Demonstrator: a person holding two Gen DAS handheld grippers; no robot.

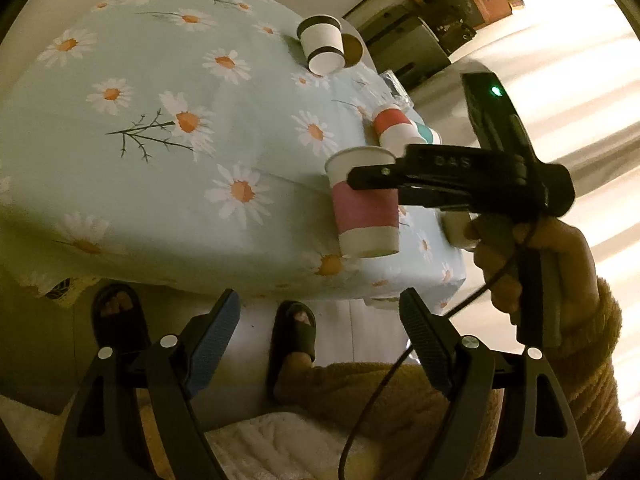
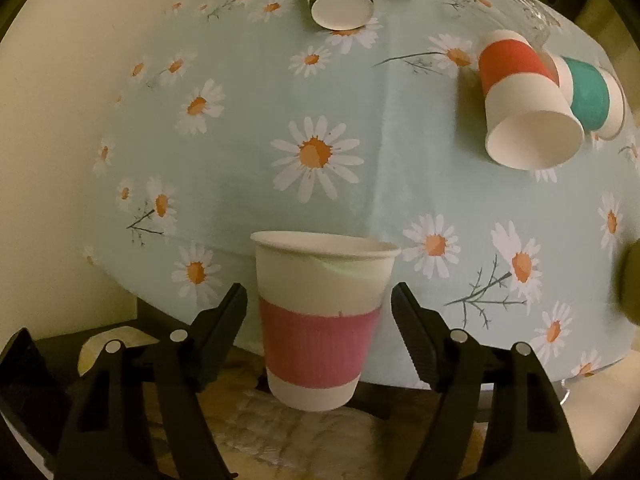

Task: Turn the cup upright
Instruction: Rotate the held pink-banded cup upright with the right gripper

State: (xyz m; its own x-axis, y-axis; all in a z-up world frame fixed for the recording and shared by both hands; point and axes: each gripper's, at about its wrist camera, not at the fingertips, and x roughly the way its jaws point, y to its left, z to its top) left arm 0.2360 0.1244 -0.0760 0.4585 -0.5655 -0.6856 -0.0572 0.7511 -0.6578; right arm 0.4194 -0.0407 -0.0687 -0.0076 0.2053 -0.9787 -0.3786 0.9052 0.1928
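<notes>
The pink-banded cup (image 2: 322, 320) stands upright, mouth up, at the near edge of the table (image 2: 248, 152), between the fingers of the right gripper (image 2: 320, 320). Both fingers stand apart from the cup wall; jaws wide. The right hand (image 1: 532, 268) holds that gripper level, reaching across. The left gripper (image 1: 320, 340) hangs wide and empty below the table edge, angled floorward.

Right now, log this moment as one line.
pink-banded cup: upright, near table edge | right gripper: open around it | left gripper: open, empty
</notes>
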